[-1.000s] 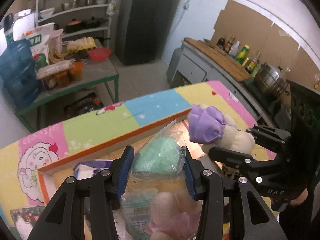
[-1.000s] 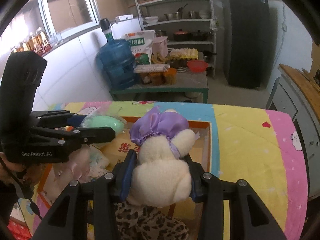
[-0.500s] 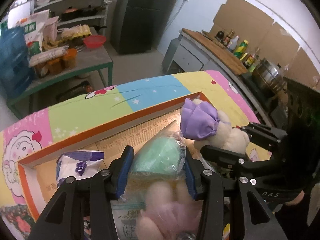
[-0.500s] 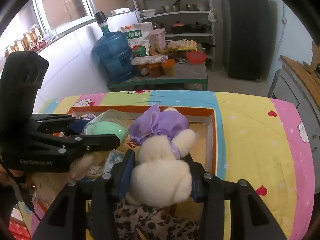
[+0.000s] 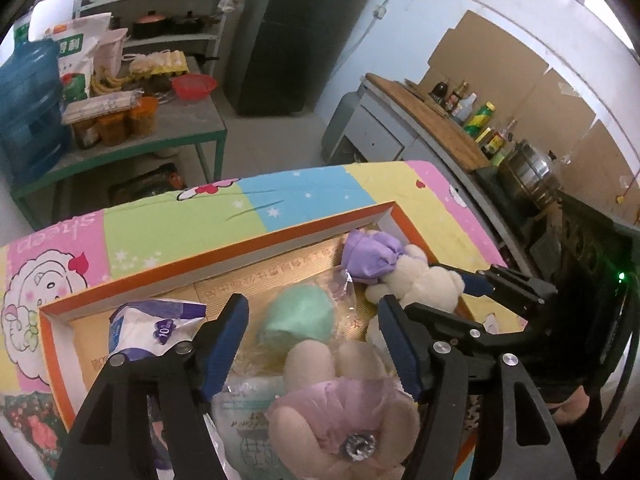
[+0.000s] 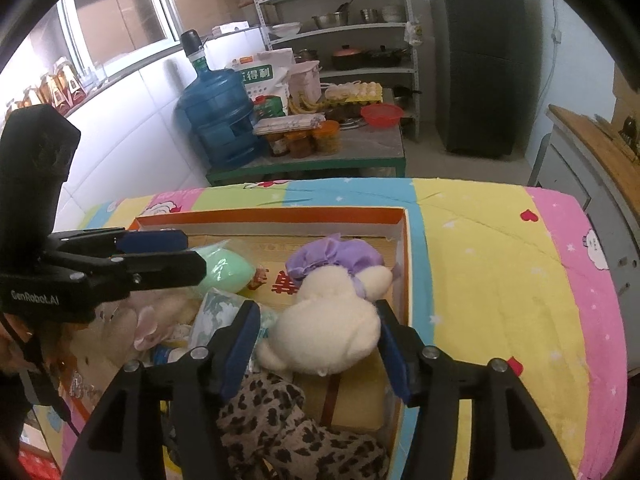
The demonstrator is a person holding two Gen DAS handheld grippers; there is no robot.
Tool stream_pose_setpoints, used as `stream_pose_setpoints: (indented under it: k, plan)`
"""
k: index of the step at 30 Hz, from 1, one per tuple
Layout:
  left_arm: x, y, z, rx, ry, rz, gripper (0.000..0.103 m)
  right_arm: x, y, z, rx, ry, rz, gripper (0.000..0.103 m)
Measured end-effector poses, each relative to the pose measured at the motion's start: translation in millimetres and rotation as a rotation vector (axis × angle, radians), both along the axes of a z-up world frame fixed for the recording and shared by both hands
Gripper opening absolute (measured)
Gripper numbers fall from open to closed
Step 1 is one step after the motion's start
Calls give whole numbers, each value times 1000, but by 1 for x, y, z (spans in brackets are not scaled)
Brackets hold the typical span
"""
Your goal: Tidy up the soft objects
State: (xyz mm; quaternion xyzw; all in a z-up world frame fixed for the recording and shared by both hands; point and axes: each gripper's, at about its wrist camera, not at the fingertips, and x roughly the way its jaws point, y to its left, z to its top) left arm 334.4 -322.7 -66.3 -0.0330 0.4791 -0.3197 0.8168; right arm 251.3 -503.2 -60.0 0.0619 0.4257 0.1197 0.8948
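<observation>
An orange-rimmed cardboard box (image 5: 240, 248) (image 6: 280, 214) lies on the cartoon-print cover. Inside it rests a mint-green soft lump in a clear bag (image 5: 298, 314) (image 6: 228, 268). My left gripper (image 5: 310, 320) (image 6: 188, 254) straddles it with jaws opening and both pads off the bag. A cream plush with a purple cap (image 6: 328, 320) (image 5: 412, 276) sits at the box's right end. My right gripper (image 6: 316, 320) (image 5: 440, 296) stands around it, jaws opening, with a gap showing at the left pad. A pink plush (image 5: 344, 420) lies near the camera.
A tissue pack (image 5: 152, 328) and a leopard-print cloth (image 6: 280, 420) also lie in the box. Beyond the cover stand a green table with a blue water jug (image 6: 218, 120), shelves, a black fridge (image 6: 480, 60) and a counter with bottles (image 5: 440, 128).
Both grippers have sunk into the box with their loads. The left jaws have spread wide off the green bag, and the right jaws have widened around the cream plush, which now rests on the box floor.
</observation>
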Motion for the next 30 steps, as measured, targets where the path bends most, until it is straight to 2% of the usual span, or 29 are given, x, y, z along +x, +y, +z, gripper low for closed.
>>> stream_pose_setpoints:
  k: [5, 15, 24, 30]
  plan:
    - [-7, 6, 12, -29, -23, 16, 74, -12, 0, 11, -33, -28, -13, 57]
    - [-30, 22, 41, -81, -86, 44, 74, -41, 3, 32, -25, -77, -24, 57]
    - [-74, 49, 71, -101, -204, 84, 74, -77, 31, 61, -24, -163, -10, 57]
    - [-103, 78, 81, -126, -261, 132, 74, -106, 52, 74, -6, -199, 7, 57]
